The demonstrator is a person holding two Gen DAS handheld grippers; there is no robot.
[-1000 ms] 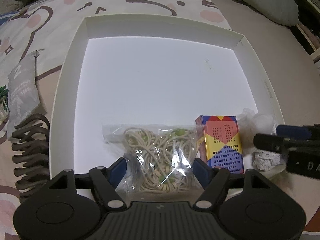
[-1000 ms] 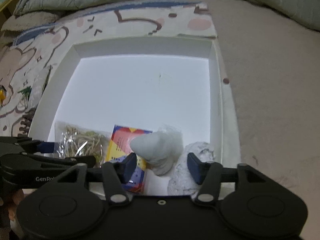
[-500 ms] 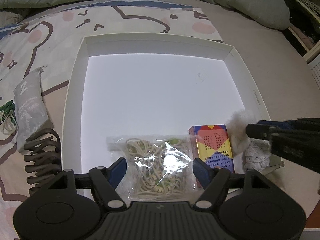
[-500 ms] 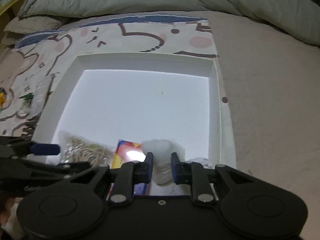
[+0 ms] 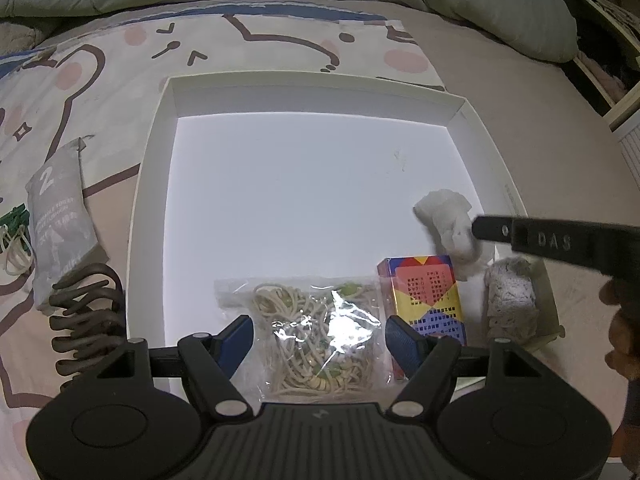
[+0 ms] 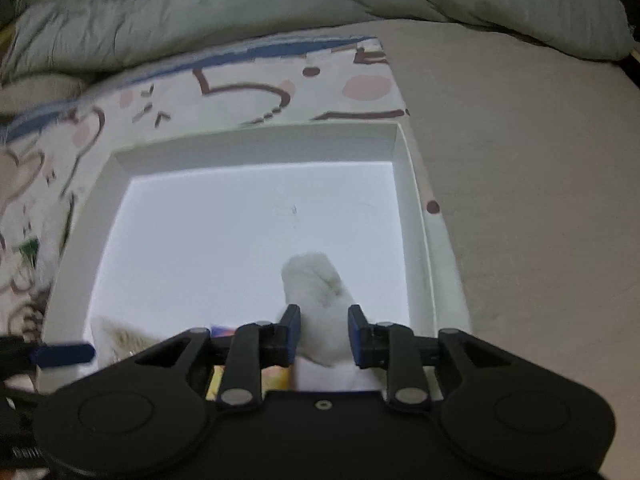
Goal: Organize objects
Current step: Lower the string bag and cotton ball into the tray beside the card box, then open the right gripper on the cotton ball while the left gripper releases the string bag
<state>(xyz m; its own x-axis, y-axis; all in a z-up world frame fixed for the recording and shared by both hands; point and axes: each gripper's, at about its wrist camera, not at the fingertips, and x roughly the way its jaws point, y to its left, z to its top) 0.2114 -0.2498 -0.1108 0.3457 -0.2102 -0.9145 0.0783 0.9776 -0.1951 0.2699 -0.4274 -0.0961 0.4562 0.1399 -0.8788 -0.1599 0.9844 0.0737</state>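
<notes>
White tray (image 5: 152, 184) floor mostly bare, right hand-held gripper (image 6: 323, 330) clamping cotton wad (image 6: 316, 284), left hand-held gripper (image 5: 318, 338) spread wide.

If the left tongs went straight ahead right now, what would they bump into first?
Most likely the clear bag of rubber bands, lying right between the open left tongs inside the white box; depth is unclear.

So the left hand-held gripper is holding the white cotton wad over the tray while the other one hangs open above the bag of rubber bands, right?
Wrong side. The right hand-held gripper grips the white cotton wad, as the right wrist view shows; the left hand-held gripper is the open one above the bag of rubber bands.
</notes>
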